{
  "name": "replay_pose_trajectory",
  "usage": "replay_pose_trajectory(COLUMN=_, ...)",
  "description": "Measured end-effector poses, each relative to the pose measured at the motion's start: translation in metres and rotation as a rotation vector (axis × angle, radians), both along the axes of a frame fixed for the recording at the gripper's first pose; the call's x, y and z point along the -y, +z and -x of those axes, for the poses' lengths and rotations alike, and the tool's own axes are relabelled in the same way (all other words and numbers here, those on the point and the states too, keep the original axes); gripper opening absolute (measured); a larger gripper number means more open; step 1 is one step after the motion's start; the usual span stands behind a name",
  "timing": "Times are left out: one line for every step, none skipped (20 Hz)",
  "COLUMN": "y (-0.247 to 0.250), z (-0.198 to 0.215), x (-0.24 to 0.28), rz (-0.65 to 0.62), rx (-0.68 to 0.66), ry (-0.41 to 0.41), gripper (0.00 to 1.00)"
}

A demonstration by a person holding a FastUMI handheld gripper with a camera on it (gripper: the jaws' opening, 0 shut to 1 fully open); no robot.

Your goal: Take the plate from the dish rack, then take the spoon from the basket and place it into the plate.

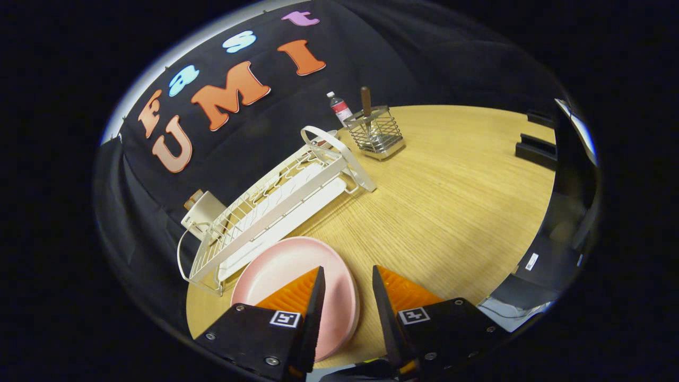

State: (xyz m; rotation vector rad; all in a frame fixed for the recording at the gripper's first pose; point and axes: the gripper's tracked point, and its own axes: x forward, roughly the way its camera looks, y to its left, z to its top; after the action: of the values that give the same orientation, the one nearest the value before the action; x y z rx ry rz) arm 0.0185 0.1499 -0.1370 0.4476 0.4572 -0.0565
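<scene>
On the wooden table (pixel 451 201), just beside the near end of the dish rack (pixel 276 207), the pink plate (pixel 286 265) lies flat, so the first step looks done. The claw (pixel 347 286) stands partly open and holds nothing; one finger hangs over the plate's rim, the other over bare table. The spoon (pixel 366 103) waits upright in the wire basket (pixel 376 132), well beyond the fingers, past the rack's far end; fetching it remains.

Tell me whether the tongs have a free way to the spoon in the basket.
Probably yes. The tongs stand open over the plate's edge, and bare table lies between them and the basket beyond. The spoon's handle sticks up above its rim; the rack stands off to one side.
</scene>
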Motion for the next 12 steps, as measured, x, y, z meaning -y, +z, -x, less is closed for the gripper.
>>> replay_pose_trajectory(y=0.007, z=-0.005, x=0.008, rz=0.056, rx=0.026, ry=0.002, gripper=0.59)
replay_pose_trajectory(y=0.017, z=-0.009, x=0.017, rz=0.109, rx=0.059, ry=0.011, gripper=0.65)
replay_pose_trajectory(y=0.027, z=-0.013, x=0.024, rz=0.159, rx=0.087, ry=0.019, gripper=0.72)
replay_pose_trajectory(y=0.036, z=-0.018, x=0.032, rz=0.209, rx=0.113, ry=0.028, gripper=0.75)
replay_pose_trajectory(y=0.045, z=-0.023, x=0.040, rz=0.258, rx=0.142, ry=0.034, gripper=0.83)
replay_pose_trajectory(y=0.054, z=-0.029, x=0.048, rz=0.304, rx=0.167, ry=0.036, gripper=0.86)
replay_pose_trajectory(y=0.062, z=-0.035, x=0.055, rz=0.340, rx=0.191, ry=0.043, gripper=0.91)
replay_pose_trajectory(y=0.068, z=-0.040, x=0.061, rz=0.367, rx=0.213, ry=0.047, gripper=0.94)
replay_pose_trajectory(y=0.076, z=-0.048, x=0.068, rz=0.395, rx=0.234, ry=0.043, gripper=0.98)
replay_pose_trajectory(y=0.082, z=-0.056, x=0.077, rz=0.426, rx=0.254, ry=0.034, gripper=0.98)
replay_pose_trajectory(y=0.088, z=-0.066, x=0.087, rz=0.451, rx=0.267, ry=0.018, gripper=0.98)
replay_pose_trajectory(y=0.091, z=-0.073, x=0.093, rz=0.460, rx=0.278, ry=0.012, gripper=0.98)
